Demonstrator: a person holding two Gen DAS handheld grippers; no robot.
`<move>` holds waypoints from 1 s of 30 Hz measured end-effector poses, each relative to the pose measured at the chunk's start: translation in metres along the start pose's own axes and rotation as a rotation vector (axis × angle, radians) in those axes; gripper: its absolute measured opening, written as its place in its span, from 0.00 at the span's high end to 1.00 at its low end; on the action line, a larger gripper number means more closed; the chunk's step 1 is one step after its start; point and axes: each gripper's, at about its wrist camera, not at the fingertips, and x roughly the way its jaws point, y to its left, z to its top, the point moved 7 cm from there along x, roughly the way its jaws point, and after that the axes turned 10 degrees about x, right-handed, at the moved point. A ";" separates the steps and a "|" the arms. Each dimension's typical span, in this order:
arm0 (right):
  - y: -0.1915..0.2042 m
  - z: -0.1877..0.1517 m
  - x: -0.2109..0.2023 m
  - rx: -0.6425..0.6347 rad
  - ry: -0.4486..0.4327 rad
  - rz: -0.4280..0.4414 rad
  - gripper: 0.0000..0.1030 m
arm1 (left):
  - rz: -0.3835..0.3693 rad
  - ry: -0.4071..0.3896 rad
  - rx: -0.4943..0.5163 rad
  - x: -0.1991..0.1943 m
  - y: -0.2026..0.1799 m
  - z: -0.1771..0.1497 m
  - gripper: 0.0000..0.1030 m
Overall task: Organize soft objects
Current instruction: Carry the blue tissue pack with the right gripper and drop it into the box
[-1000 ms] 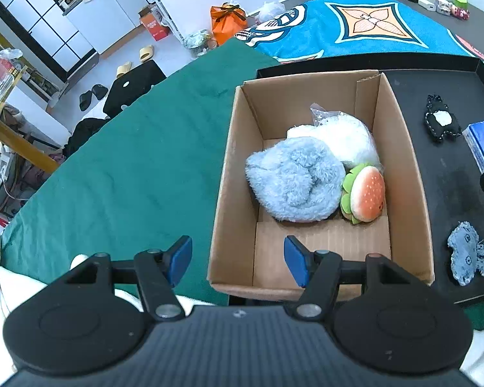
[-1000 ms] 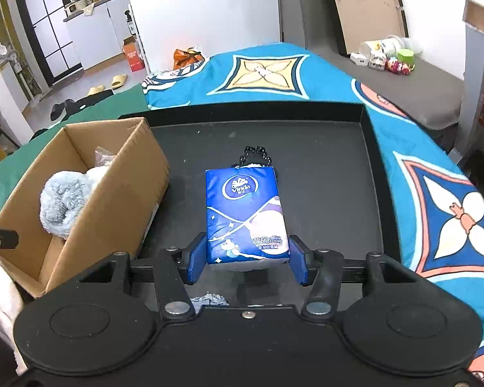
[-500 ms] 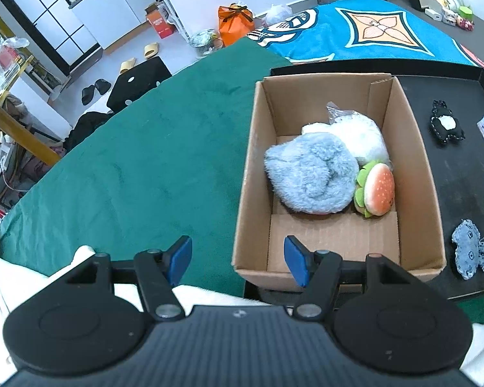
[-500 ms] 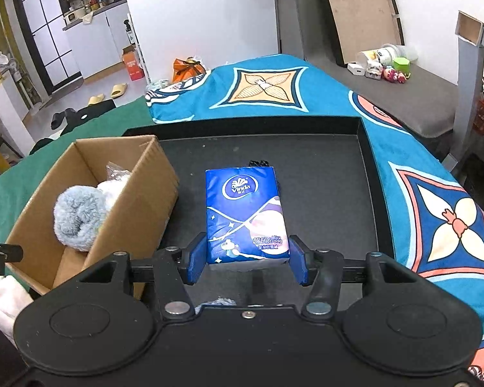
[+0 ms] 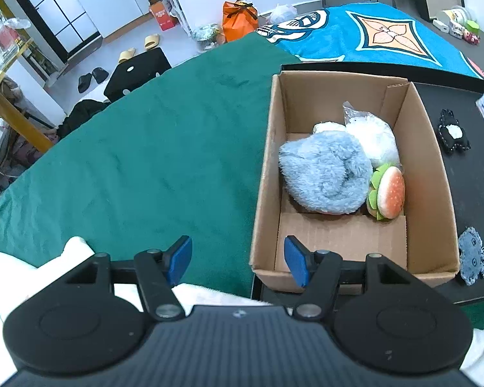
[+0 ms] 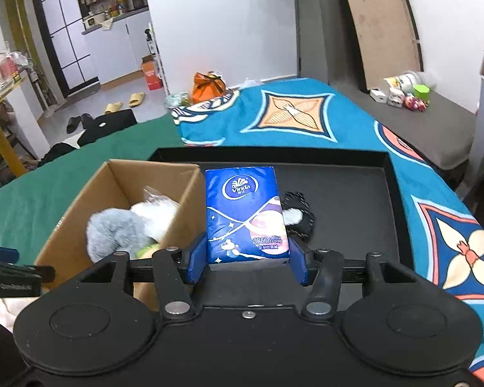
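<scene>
R gripper (image 6: 247, 262) is clamped on the blue tissue pack (image 6: 245, 213); since a sec ago I've lifted it off the black tray (image 6: 355, 187), now beside the cardboard box (image 6: 80, 213) wall. L gripper (image 5: 237, 259) is half open, empty, near the box's front corner. Drop-in looks next. Black plush (image 5: 453, 135) and grey plush (image 5: 472, 254) remain on the tray.

Far ahead I see a white wall (image 6: 222, 16) and pale floor (image 6: 119, 90). A black-framed glass door (image 6: 64, 32) stands far left, an orange bag (image 6: 208, 85) on the floor, a board (image 6: 380, 22) leaning far right.
</scene>
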 end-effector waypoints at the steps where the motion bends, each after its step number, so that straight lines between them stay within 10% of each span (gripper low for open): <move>1: 0.003 0.002 -0.001 -0.002 -0.002 0.009 0.50 | -0.006 -0.001 -0.003 0.001 0.001 0.000 0.40; 19: 0.082 0.005 0.000 -0.095 0.031 0.144 0.50 | -0.142 -0.049 -0.072 0.016 0.008 -0.009 0.46; 30: 0.125 -0.009 0.005 -0.103 0.106 0.236 0.49 | -0.239 -0.073 -0.109 0.021 0.012 -0.012 0.91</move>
